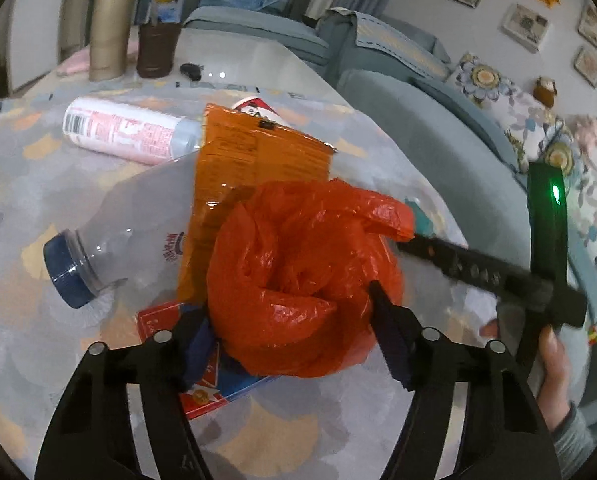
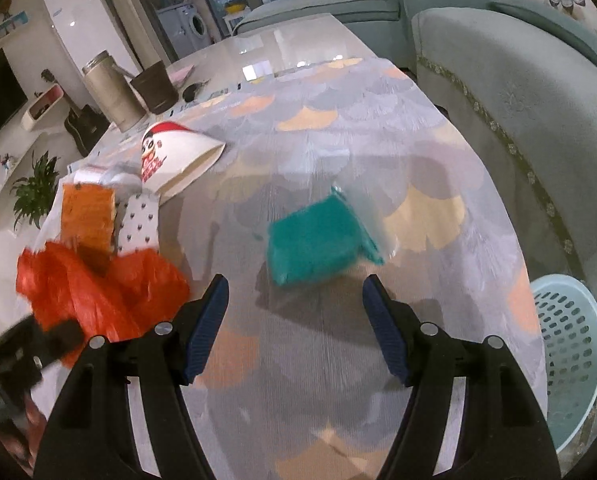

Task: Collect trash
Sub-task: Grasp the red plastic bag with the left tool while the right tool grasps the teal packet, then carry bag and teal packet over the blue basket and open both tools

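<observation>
My left gripper [image 1: 294, 312] has its fingers on both sides of a crumpled red plastic bag [image 1: 298, 272] and grips it over the table. Under and behind the bag lie an orange wrapper [image 1: 254, 156], a clear bottle with a blue cap [image 1: 110, 240], a white spray can [image 1: 126, 130] and a red box [image 1: 202, 392]. My right gripper [image 2: 294, 304] is open and empty, just short of a teal packet [image 2: 314, 240] on the tablecloth. The right gripper also shows at the right of the left wrist view [image 1: 458, 256]. The red bag shows at the left of the right wrist view [image 2: 94, 288].
A light blue basket [image 2: 574, 360] stands on the floor right of the table. A flattened paper cup [image 2: 174, 156] lies further back. A metal flask [image 2: 112, 90] and a brown cup [image 2: 154, 88] stand at the far end. A grey sofa [image 2: 518, 92] runs along the right side.
</observation>
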Demonstrator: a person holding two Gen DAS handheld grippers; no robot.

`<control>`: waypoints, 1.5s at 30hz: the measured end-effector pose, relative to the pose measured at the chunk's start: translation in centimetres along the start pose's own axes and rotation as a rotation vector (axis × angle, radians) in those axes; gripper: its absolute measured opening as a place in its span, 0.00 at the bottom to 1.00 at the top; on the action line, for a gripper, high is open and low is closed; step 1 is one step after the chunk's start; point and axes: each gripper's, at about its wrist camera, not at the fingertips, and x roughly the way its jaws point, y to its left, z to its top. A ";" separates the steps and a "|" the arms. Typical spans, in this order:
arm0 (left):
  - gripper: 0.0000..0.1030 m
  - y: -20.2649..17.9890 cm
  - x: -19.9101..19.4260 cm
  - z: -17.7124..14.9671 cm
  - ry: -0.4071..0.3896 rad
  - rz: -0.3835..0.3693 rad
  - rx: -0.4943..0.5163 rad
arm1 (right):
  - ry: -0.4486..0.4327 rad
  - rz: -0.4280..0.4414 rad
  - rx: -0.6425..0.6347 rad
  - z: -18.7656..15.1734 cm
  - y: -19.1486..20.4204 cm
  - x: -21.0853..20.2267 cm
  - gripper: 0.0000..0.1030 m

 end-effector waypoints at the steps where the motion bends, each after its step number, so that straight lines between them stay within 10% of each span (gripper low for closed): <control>1: 0.57 -0.2 0.1 -0.1 0.005 0.000 0.009 | -0.003 -0.001 0.006 0.3 0.0 0.1 0.64; 12: 0.33 -1.7 -0.6 -1.0 -0.007 -0.092 0.057 | -0.031 -0.069 0.007 1.5 1.3 1.5 0.63; 16: 0.30 -2.2 -1.1 -1.1 -0.022 -0.112 0.069 | -0.039 -0.091 0.012 1.3 1.2 1.3 0.37; 23: 0.28 -2.8 -2.1 -0.8 -0.057 -0.171 0.074 | -0.108 -0.085 0.003 0.3 1.0 -0.7 0.34; 45: 0.28 -20.0 -4.0 2.6 -0.115 -0.353 0.301 | -0.375 -0.272 0.081 -2.6 -10.4 -21.4 0.34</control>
